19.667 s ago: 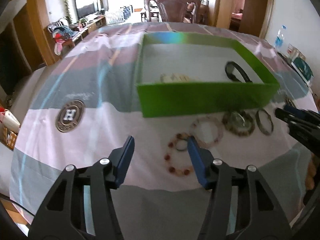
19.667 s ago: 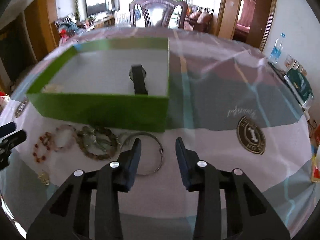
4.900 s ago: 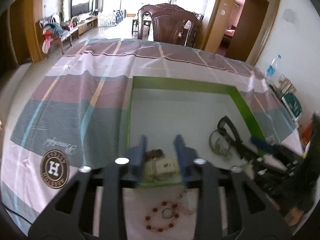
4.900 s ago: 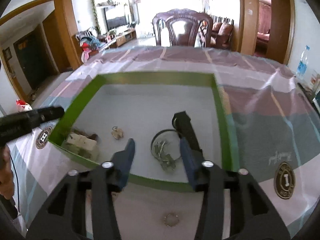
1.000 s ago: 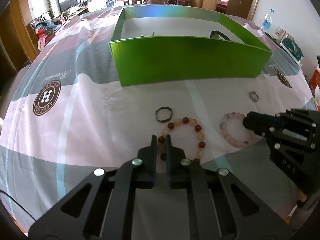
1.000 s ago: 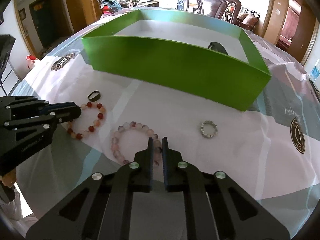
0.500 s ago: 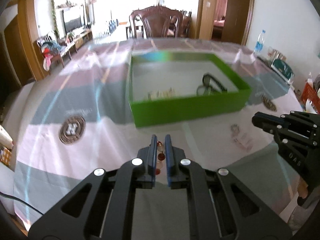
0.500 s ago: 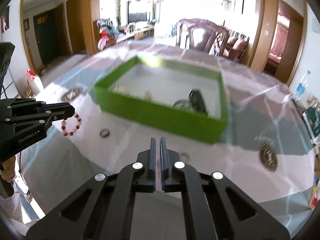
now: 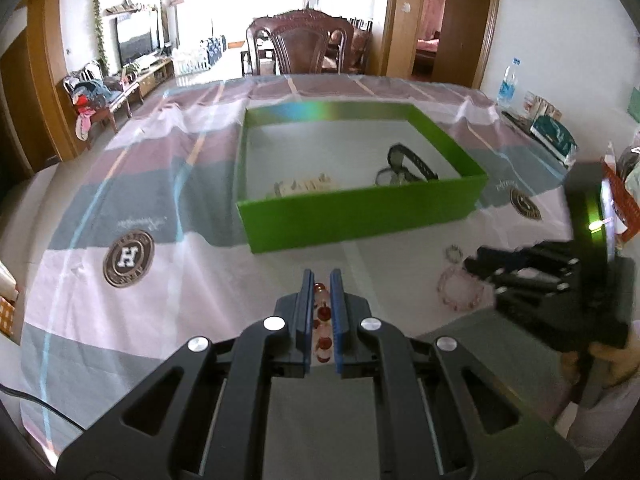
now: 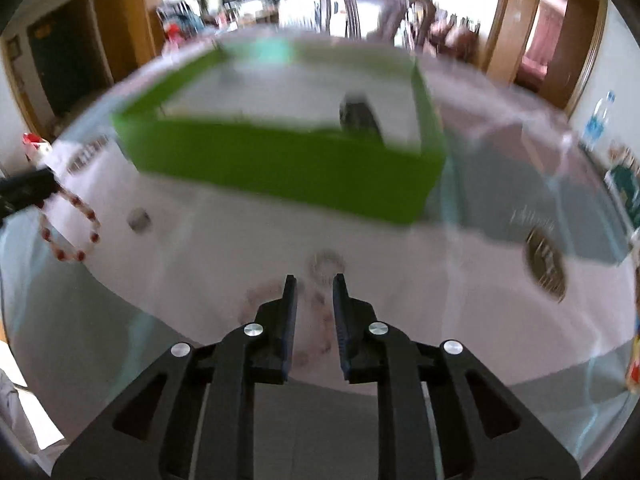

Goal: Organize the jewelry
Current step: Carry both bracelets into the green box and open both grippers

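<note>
Bracelet of red and pale beads (image 9: 322, 312) pinched between pads of left gripper (image 9: 320, 280), lifted off the tablecloth (image 9: 168, 288); seen from right wrist view hanging as a limp loop (image 10: 70, 224). Judged light, floppy, strung on cord: swings freely, beads hard and slick, so hold across the strand, not on a single bead. Green box (image 9: 360, 212) ahead, well apart, holding a black watch (image 9: 412, 162) and a few small pieces.

Right gripper (image 10: 314, 280) part-open, grasping nothing, hovering over pink bracelet (image 10: 288, 320) on the cloth; small beaded ring (image 10: 327, 265) just beyond the tips, dark ring (image 10: 139, 219) further left. Right view heavily blurred.

Surface: striped cloth with round crests, soft, likely to wrinkle under a scrape. Room: dining chair (image 9: 304, 48) behind table, TV (image 9: 138, 36) far left, water bottle (image 9: 508, 84) at right.
</note>
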`<state>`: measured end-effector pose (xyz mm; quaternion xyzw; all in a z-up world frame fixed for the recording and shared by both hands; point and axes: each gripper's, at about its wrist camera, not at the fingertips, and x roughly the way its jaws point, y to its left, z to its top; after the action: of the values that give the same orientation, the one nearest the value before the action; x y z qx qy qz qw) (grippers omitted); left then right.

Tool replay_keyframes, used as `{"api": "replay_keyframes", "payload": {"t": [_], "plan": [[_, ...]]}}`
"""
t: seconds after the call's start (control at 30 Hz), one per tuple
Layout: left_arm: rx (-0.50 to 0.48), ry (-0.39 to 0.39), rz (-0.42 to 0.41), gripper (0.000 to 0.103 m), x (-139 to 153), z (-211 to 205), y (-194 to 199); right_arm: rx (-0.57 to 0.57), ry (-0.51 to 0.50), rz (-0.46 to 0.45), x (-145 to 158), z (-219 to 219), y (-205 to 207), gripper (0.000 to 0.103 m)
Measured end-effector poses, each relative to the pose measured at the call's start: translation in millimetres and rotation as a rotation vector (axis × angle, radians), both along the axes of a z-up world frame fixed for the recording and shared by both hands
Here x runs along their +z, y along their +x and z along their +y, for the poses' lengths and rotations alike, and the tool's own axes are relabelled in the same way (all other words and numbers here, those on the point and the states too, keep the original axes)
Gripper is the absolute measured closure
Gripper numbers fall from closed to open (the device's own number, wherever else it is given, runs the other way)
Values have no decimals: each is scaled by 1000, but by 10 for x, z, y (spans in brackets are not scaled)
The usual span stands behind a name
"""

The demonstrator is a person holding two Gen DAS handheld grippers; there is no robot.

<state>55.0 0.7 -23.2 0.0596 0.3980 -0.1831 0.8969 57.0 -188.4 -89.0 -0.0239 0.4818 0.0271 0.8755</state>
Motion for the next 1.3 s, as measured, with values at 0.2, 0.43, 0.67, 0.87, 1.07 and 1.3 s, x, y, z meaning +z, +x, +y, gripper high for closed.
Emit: {"api": "replay_keyframes", "payload": {"t": [0.2,0.43,0.67,0.87,1.07,1.3], "plan": [[-9,6,28,94,-135,-46,26,0,23,2,-42,-23,-52,81],[-9,10,33,94,-153,-67,36,27,60,-35,77,40,-82,95],[-5,10,-15,94,38,-61,84,52,36,-181,637,117,-171,95],[-7,-17,-109,94,391,-101,244,54,18,-341,1159,113,-108,95],[-20,-68,-145,94,647,-252,602,41,34,-396,1398,58,216,95],[10,-82,-76,94,481,-467,1254,35,146,-363,1111,-18,761,95]]}}
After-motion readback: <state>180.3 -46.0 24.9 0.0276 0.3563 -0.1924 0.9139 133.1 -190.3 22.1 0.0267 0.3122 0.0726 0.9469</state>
